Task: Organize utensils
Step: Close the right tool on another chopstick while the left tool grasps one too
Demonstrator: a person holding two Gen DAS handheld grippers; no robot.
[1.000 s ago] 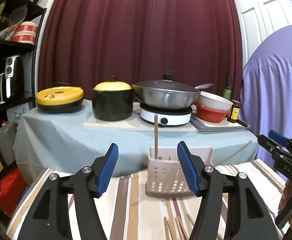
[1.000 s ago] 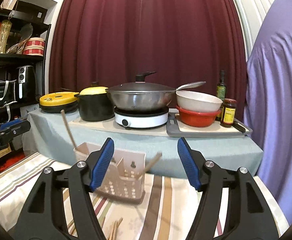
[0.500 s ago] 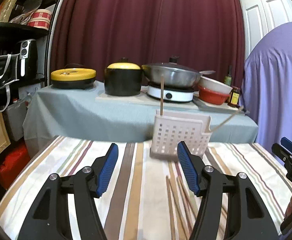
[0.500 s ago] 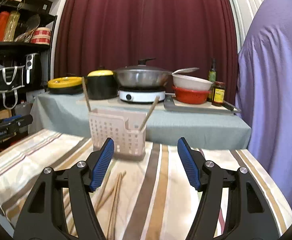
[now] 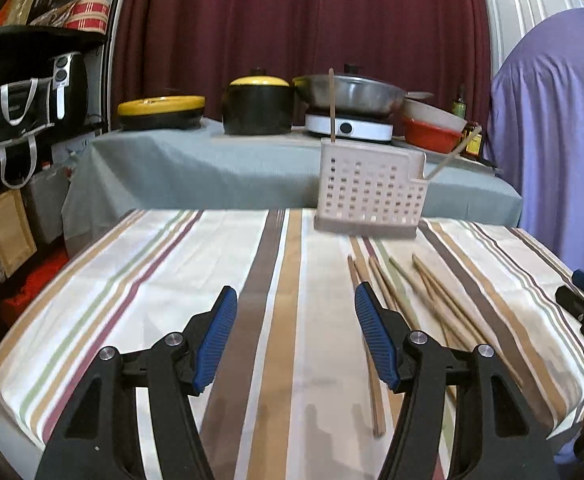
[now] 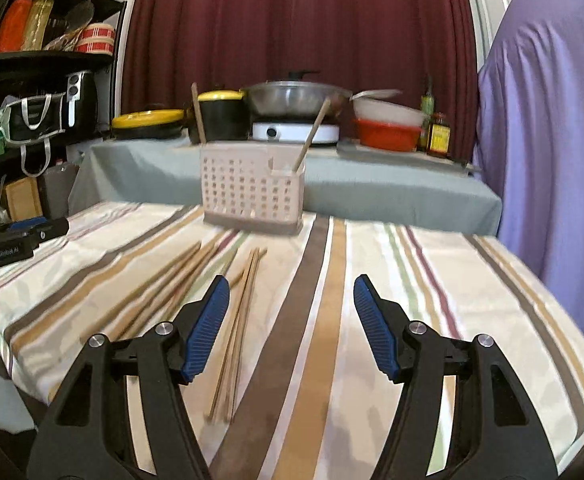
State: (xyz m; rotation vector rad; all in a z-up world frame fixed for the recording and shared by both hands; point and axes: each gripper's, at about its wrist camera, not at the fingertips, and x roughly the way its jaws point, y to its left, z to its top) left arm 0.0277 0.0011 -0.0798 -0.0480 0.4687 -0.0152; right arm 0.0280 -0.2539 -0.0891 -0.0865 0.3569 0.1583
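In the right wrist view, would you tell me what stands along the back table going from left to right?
Flat yellow-lidded pan → black pot with yellow lid → wok on the white cooker → stacked white and red bowls → sauce jar.

Two chopsticks (image 6: 312,136) in one holder (image 6: 251,194); a loose pile beside.

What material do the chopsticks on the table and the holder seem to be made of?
Chopsticks: probably wood or bamboo; matte tan, thin, straight sticks, though motion blur hides any grain. Holder: likely plastic; pale beige, smooth moulded walls with regular rows of small holes, on a darker base.
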